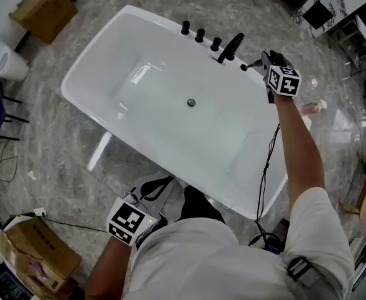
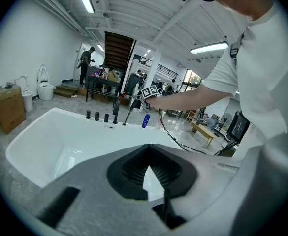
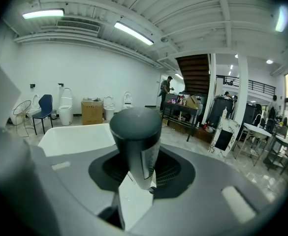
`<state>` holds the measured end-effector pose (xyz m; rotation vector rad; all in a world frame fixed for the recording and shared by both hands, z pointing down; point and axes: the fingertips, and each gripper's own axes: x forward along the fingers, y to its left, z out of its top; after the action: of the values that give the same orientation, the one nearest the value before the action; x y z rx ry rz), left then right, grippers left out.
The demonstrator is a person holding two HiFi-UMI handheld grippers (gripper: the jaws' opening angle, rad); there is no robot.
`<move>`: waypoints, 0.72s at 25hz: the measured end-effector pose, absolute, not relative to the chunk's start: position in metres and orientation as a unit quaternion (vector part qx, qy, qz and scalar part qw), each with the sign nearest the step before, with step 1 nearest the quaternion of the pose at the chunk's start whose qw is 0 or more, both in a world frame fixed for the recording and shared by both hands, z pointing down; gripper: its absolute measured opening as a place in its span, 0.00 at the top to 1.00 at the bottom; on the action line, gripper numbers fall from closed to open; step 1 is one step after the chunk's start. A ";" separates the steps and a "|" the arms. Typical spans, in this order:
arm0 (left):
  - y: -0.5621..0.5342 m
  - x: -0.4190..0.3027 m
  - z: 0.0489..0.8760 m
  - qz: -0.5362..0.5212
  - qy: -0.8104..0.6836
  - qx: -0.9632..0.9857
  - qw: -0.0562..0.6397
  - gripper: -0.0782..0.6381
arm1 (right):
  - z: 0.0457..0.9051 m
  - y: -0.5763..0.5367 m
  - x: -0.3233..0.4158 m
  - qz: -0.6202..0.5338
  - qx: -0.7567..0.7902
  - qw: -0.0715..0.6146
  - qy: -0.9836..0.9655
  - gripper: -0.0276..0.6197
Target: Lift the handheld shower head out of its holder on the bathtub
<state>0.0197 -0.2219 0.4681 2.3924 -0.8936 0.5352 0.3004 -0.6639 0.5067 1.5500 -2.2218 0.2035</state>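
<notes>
Left gripper (image 1: 162, 186) is being kept low beside the near rim of the white bathtub (image 1: 101, 49), close to the person's body. Its jaws are being held together with nothing between them. It is judged as being parked out of the way, since the lift needs only 1 hand.

Along the far rim, 3 black knobs (image 1: 199, 35) and the black spout (image 1: 231, 46) are being left untouched.

Just right of the spout, the handheld shower head (image 1: 253, 65) is being gripped by the right gripper (image 1: 269, 62). The jaws are being closed narrowly on its dark, chrome-sided handle, which is seen clamped between them in the right gripper view. The grip is being taken near the wand's upper end, likely so it can be drawn up along the holder's line.

In the left gripper view the wand is being held slanted, lower end down at the rim. The holder is too small to make out, so whether the wand is clear of it cannot be told. The right arm is being stretched over the tub's corner to reach it.
</notes>
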 end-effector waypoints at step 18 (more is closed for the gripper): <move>-0.168 0.002 0.443 0.175 -0.322 0.900 0.236 0.88 | 0.415 -0.563 0.281 0.034 0.552 0.187 -0.812 0.76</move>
<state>0.0020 -0.1684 0.4430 2.4684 -0.8834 0.4799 0.2810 -0.5634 0.4150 1.5532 -2.2856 0.0948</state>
